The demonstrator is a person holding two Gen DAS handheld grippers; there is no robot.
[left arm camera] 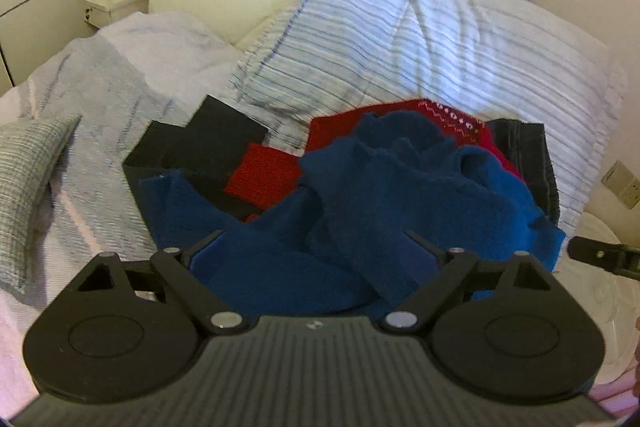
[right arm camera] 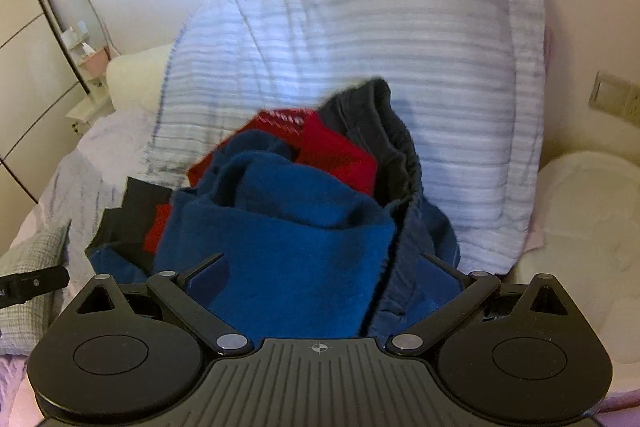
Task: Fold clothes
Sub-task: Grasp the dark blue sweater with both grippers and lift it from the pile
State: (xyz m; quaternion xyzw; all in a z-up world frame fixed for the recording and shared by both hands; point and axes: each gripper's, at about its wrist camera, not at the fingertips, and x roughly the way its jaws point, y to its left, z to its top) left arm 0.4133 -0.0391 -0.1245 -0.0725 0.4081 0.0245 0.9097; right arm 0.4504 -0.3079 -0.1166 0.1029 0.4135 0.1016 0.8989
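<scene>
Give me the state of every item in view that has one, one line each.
Blue fleece garment: crumpled, unfolded, on top of the pile.
Red knit sweater: unfolded, mostly buried under the blue fleece.
Dark grey garment: bunched, at the pile's right.
Black garment: lying flat, at the pile's left.
Left gripper: open, fleece between its fingers.
Right gripper: open, fleece between its fingers.

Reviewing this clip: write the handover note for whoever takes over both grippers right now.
Left gripper: open, the blue fleece bunched between its fingers.
Right gripper: open, same fleece lying between its fingers; no firm grasp visible.
Pile on the bed: fleece on top, red patterned knit under it, dark garment at the right, against the striped pillow.
Done: nothing looks folded.
Left: all of it, fleece first.
</scene>
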